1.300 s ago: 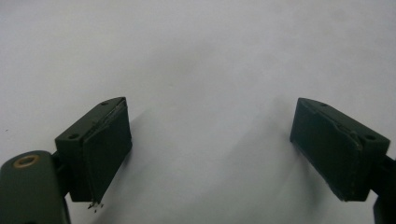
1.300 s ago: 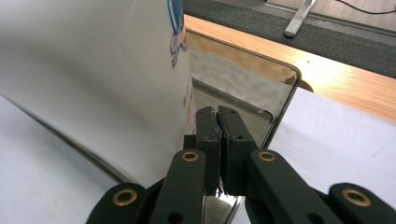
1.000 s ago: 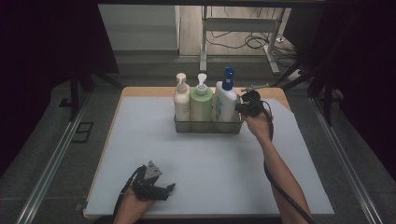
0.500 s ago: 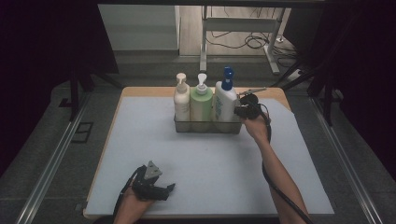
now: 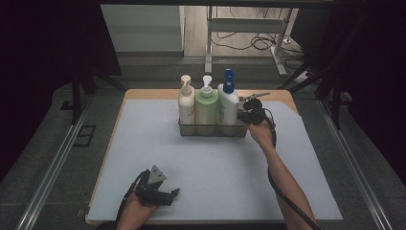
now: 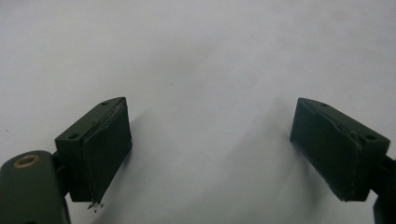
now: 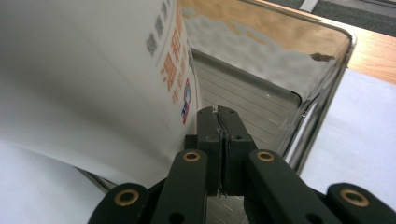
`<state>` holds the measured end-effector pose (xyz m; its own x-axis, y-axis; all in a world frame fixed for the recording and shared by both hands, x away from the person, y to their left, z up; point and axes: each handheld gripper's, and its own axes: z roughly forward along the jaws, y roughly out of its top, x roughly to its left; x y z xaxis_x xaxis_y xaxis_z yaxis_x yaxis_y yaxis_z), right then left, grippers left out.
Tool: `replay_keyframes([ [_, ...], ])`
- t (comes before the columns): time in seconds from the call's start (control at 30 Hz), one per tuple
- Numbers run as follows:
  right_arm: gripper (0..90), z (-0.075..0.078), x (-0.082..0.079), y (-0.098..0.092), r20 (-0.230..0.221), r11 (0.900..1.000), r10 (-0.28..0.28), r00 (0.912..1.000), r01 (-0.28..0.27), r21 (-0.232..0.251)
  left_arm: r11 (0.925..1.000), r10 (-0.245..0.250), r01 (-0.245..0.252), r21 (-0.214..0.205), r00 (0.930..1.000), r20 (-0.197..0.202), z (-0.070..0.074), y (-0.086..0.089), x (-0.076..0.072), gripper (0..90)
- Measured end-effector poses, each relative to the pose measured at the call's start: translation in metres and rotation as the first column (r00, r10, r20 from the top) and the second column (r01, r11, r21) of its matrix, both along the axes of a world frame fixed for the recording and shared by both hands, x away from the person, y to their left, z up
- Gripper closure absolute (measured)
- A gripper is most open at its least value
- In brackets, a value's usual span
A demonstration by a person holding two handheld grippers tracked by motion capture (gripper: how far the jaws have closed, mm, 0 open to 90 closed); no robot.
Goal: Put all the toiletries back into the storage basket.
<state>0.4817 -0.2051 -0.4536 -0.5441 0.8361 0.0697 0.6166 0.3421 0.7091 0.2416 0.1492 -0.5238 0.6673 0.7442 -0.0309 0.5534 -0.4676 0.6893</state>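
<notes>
White bottle [image 7: 93,79] cut off by the frame's top and left (label print partly legible), bottle bases hidden behind the metal caddy [image 5: 213,130] wall

A white bottle [image 5: 229,103] with a blue pump and red, orange and blue print, a pale green bottle [image 5: 206,108] and a cream bottle [image 5: 186,103] stand in a silvery basket [image 5: 213,129]. The mat [image 5: 210,167] is pale grey-blue; the table [image 5: 282,96] is tan wood. The fingers [image 7: 218,126] are black.

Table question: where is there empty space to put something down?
The white mat is bare left of the metal rack, and in the middle between the rack and the left gripper. It is crowded at the rack: three bottles fill it, and the right gripper sits against its right end.
</notes>
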Motion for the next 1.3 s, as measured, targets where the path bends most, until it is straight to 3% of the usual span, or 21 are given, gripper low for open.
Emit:
replay_keyframes([
  [0.6,89.4,-0.004,-0.006,0.009,-0.011,0.9998,0.017,0.9998,-0.018,-0.013,1.0,-0.001,0.001,0.0,1.0,-0.001,0.0,0.0,0.0,12.4],
  [1.3,89.5,-0.004,-0.016,0.01,-0.013,0.9986,0.052,0.9986,-0.052,0.009,1.0,-0.001,0.001,0.0,1.0,-0.001,0.0,0.0,0.0,12.5],
])
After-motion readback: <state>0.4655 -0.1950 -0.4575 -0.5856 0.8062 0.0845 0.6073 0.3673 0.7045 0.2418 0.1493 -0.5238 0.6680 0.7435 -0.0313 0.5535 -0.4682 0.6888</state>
